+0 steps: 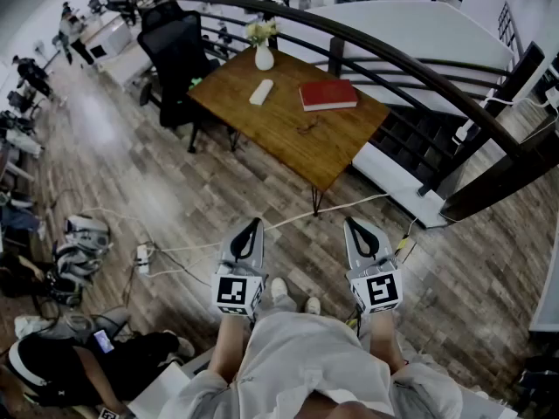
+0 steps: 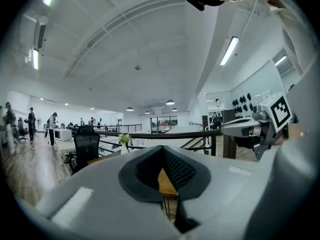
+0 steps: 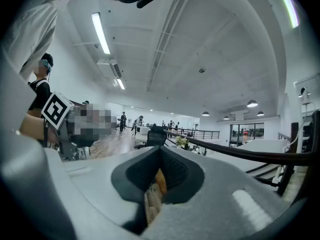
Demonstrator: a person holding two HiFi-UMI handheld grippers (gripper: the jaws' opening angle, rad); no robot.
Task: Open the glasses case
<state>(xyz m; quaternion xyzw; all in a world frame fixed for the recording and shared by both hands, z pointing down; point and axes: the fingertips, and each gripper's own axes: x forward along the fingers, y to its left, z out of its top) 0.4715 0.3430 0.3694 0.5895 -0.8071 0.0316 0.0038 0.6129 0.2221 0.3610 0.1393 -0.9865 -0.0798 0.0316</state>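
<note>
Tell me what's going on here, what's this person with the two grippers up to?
A person stands well back from a wooden table, holding the left gripper and the right gripper level in front of them. Both are shut with nothing in them. The white glasses case lies closed on the table, untouched, near a vase of flowers and a red book. Opening it has not begun.
</note>
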